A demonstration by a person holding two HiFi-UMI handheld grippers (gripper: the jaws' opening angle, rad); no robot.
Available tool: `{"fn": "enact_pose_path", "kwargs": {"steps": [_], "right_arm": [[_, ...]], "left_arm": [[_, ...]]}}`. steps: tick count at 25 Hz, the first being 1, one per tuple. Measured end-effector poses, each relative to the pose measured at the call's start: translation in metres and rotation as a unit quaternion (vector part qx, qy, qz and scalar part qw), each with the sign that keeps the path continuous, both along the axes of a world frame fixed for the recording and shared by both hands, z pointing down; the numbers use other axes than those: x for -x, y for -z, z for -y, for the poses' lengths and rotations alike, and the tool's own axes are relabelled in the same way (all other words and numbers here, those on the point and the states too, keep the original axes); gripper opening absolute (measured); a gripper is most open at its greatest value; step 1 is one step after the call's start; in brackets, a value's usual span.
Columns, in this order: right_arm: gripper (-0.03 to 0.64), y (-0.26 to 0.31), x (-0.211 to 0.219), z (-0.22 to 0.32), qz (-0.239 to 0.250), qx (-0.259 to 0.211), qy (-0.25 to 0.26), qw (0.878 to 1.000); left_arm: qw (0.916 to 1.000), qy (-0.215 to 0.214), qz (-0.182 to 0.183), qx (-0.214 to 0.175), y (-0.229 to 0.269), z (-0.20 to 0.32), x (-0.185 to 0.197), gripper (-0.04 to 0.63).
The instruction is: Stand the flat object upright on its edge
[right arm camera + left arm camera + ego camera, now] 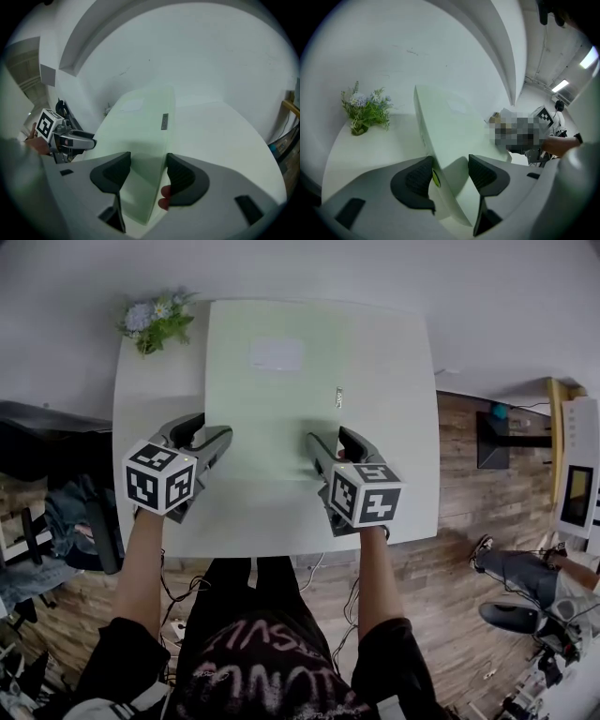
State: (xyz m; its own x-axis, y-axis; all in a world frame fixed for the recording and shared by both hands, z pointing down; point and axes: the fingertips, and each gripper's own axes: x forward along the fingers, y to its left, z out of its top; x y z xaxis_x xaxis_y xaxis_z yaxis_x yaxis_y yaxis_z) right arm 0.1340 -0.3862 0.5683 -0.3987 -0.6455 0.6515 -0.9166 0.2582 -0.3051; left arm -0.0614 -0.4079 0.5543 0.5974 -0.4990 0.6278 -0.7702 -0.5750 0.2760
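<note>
On table (155, 418): left gripper (211, 427), right gripper (330, 435) wide open astride green board (281, 399), not clamping; flower bunch (155, 320) far-left corner.

A small bunch of pale flowers with green leaves (155, 322) is sitting on the far left corner of the white tabletop (403, 427).

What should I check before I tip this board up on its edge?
1. Board lies flat on the table: ok.
2. Left gripper at the board's near left corner: ok.
3. Right gripper at its near right corner: ok.
4. Jaws clamped on the board: not ok; both pairs stand open, with a board edge between them.
5. Flowers clear of the board: ok.
6. Board's underside free to lift: cannot tell.
</note>
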Motion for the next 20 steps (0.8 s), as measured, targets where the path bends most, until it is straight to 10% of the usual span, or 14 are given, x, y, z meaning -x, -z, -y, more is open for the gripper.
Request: {"fn": "enact_pose_path", "kwargs": {"steps": [20], "right_arm": [[0.25, 0.019, -0.006, -0.001, -0.015, -0.118, 0.033, 0.992]], "left_arm": [[0.989, 0.053, 0.011, -0.138, 0.024, -0.017, -0.007, 0.253]]}}
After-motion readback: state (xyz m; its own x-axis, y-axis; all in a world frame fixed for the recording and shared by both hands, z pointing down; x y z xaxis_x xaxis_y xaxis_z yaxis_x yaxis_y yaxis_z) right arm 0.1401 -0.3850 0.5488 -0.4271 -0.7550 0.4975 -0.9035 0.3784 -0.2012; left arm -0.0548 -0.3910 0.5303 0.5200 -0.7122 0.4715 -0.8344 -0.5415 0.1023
